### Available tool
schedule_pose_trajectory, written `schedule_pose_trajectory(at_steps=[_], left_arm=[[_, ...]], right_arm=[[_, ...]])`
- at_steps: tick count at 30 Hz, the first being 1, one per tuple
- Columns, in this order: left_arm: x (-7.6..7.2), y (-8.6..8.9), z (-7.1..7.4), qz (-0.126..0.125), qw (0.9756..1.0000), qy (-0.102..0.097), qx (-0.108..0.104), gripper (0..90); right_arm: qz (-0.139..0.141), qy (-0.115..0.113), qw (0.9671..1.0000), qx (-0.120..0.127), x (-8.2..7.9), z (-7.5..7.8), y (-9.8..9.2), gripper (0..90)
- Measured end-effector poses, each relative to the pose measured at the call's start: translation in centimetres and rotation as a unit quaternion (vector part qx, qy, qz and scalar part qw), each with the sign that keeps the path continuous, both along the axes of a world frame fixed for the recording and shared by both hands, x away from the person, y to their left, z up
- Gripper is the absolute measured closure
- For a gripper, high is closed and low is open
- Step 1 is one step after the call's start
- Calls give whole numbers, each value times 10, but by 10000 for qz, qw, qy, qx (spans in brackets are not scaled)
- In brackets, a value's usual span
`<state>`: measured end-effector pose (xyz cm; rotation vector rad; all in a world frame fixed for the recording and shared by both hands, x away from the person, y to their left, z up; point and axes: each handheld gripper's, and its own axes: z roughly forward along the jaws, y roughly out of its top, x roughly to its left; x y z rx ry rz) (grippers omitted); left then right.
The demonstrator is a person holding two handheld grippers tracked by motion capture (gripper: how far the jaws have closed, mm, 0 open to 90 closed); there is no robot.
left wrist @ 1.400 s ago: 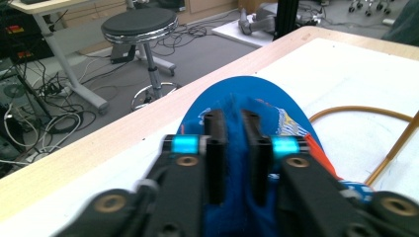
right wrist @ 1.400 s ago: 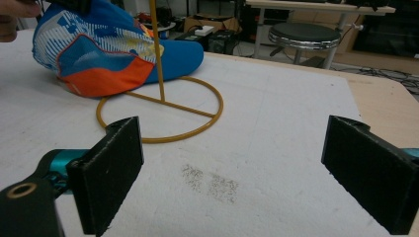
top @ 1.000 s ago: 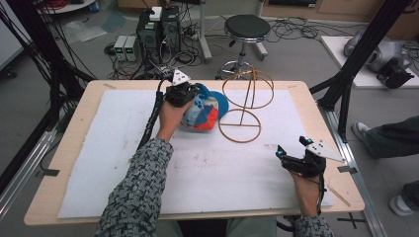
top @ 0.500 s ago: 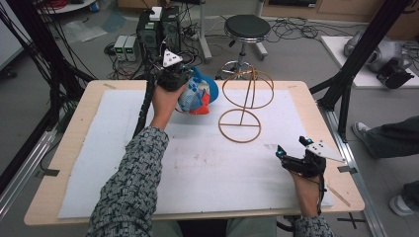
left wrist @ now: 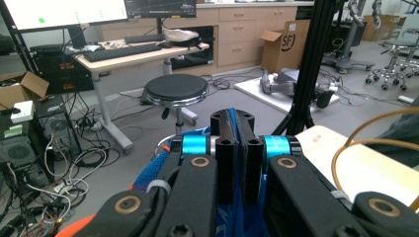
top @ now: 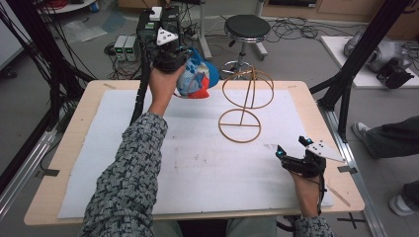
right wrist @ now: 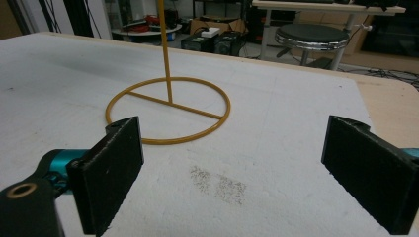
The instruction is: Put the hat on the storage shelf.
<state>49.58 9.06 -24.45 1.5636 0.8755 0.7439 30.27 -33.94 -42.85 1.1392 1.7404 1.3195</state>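
Carry step: left gripper (top: 179,69), jaws clamped on the blue-and-orange cap (top: 197,79), holds it beside the wire stand (top: 247,106); right gripper (top: 291,150) jaws apart, idle; next, hang it.

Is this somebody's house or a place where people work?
Most likely a lab or workshop. There is a computer desk with a keyboard, cables across the floor, a round stool, and black metal frames beside the table.

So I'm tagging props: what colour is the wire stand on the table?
Golden yellow; the wire stand shows best in the high view.
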Motion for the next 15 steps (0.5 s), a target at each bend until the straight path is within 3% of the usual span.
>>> schedule_pose_trajectory(at_steps=[7, 10, 15], left_arm=[[4, -2, 21, -19, 9999, -99, -86, 881], [5, -4, 31, -152, 9995, -185, -206, 882], [4, -8, 44, -434, 9983, -333, -223, 881]], right_arm=[[3, -9, 10000, 30, 0, 0, -1, 81], [16, 2, 10000, 30, 0, 0, -1, 81], [33, -20, 10000, 39, 0, 0, -1, 81]])
